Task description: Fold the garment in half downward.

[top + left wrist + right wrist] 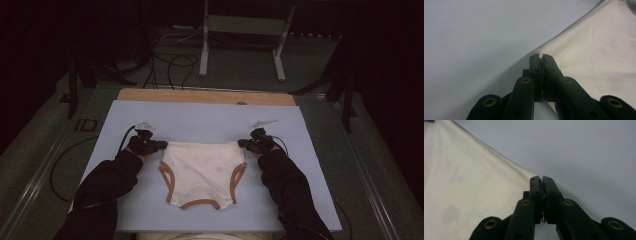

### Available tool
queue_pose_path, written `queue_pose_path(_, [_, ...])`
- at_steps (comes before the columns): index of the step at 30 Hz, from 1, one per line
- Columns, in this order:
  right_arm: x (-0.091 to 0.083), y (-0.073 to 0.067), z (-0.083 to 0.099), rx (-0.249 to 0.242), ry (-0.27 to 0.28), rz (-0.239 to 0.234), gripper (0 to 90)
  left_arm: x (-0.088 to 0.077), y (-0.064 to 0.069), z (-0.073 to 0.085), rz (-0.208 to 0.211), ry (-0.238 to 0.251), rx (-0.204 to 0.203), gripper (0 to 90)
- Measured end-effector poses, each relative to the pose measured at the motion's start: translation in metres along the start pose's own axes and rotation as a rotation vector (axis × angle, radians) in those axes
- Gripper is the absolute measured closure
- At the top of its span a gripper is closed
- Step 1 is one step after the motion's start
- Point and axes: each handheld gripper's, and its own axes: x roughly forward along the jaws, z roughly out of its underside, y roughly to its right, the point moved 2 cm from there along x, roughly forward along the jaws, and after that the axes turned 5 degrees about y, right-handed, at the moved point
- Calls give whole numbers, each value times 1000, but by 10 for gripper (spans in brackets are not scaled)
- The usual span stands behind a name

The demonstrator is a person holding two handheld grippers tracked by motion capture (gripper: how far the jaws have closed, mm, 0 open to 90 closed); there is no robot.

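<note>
High view shows the left gripper (161, 145) and right gripper (242, 143) each clamped shut on a waistband corner of the cream underpants (201, 174), at about 9 and 3 o'clock of the garment, which lies flat at the middle of the pale blue mat (210, 122). To do this well, I judge both hands should pull apart evenly and keep the waistband taut, so no crease forms and neither corner slips. Left gripper view has a tuft of cloth (540, 53) pinched between the closed jaws. Brown trim edges the leg openings; faint grey marks dot the fabric
</note>
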Motion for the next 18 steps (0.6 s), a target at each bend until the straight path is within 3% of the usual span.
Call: queue_pose_path(18, [13, 11, -12, 9, 8, 51, 873, 9, -13, -15, -18, 34, 5, 881])
